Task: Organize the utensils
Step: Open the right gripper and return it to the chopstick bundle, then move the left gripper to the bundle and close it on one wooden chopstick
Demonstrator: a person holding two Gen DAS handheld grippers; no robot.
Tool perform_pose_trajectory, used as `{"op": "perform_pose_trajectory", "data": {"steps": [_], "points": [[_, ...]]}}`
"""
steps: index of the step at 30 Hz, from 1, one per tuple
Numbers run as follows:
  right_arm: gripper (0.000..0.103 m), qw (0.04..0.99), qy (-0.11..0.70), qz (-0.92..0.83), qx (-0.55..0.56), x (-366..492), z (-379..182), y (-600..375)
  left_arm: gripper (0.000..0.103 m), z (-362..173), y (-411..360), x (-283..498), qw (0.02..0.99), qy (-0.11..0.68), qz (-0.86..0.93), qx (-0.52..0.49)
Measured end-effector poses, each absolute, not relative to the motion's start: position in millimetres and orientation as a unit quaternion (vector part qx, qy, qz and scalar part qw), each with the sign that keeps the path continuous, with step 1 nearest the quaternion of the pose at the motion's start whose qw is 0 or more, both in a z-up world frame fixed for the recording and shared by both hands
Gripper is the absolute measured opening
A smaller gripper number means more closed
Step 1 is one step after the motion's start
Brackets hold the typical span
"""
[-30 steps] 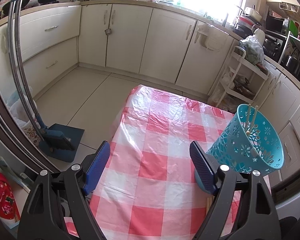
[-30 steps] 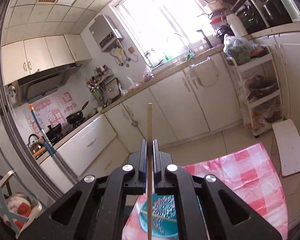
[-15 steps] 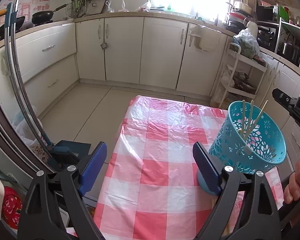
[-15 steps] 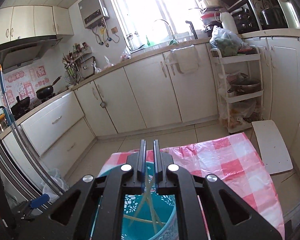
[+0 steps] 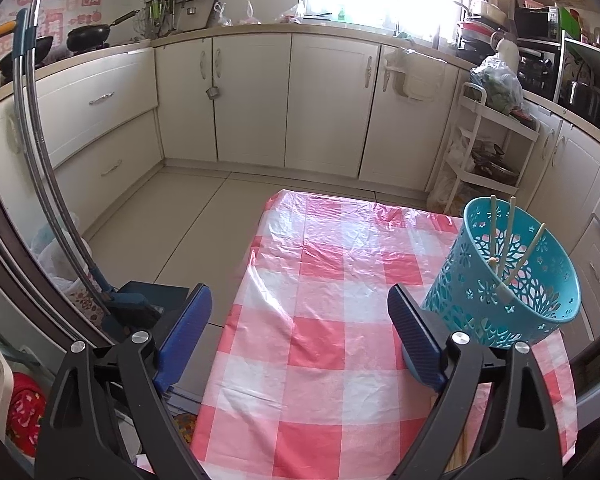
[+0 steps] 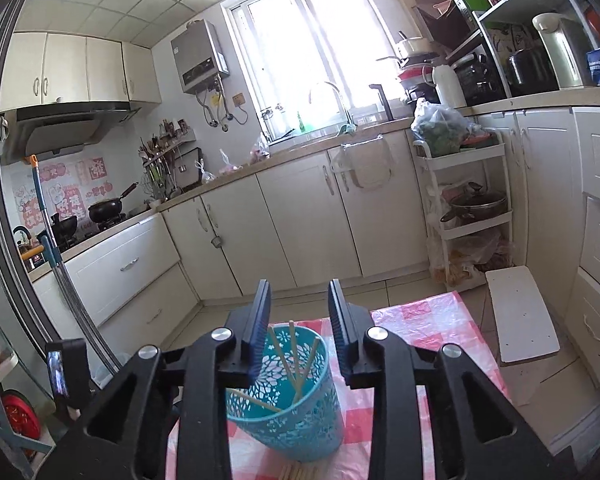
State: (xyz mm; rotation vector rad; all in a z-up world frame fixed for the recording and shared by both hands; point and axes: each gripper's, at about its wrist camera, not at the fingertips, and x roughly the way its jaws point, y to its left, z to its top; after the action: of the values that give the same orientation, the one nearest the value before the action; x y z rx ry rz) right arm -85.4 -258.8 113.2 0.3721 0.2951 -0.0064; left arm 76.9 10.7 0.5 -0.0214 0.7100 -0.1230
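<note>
A teal perforated basket [image 5: 504, 276] stands on the pink-and-white checked tablecloth [image 5: 332, 320], right of my left gripper [image 5: 300, 308], which is open and empty with its right finger close beside the basket's base. Several wooden chopsticks [image 5: 508, 236] lean inside the basket. In the right wrist view the basket [image 6: 292, 408] sits just below and ahead of my right gripper [image 6: 300, 316], which is open and empty above its rim, with the chopsticks [image 6: 296, 356] visible inside. More chopstick ends [image 6: 300, 472] lie on the cloth at the bottom edge.
Kitchen cabinets [image 5: 252, 96] run along the far walls. A white trolley [image 5: 488, 152] with pots stands at the right. A mop and dustpan [image 5: 132, 308] stand left of the table. A white board [image 6: 520, 316] lies on the floor at the right.
My right gripper held one chopstick upright, then dropped it into the basket and opened. It has pulled back and up from the basket. The left gripper stayed open.
</note>
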Motion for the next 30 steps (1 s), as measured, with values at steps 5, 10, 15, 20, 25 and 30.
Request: {"op": "perform_pose_trajectory", "data": {"steps": [5,10,15,20,25,30], "points": [[0.030,0.951,0.259,0.010,0.168,-107,51,-236,0.086,-2,12,76,0.935,0.350,-0.058,-0.010],[0.023,0.900,0.403,0.037,0.164,-88,-32,-208,0.086,-6,11,74,0.933,0.355,-0.057,0.000],[0.019,0.886,0.438,0.037,0.149,-69,-60,-194,0.086,-10,14,75,0.930,0.364,-0.054,0.001],[0.019,0.886,0.445,0.032,0.130,-62,-71,-187,0.087,-13,15,78,0.926,0.372,-0.056,-0.008],[0.016,0.889,0.447,0.032,0.094,-67,-75,-180,0.087,-21,10,78,0.920,0.386,-0.064,0.008],[0.008,0.882,0.465,0.041,0.062,-69,-72,-186,0.087,-50,-8,65,0.890,0.443,-0.103,0.025]]}}
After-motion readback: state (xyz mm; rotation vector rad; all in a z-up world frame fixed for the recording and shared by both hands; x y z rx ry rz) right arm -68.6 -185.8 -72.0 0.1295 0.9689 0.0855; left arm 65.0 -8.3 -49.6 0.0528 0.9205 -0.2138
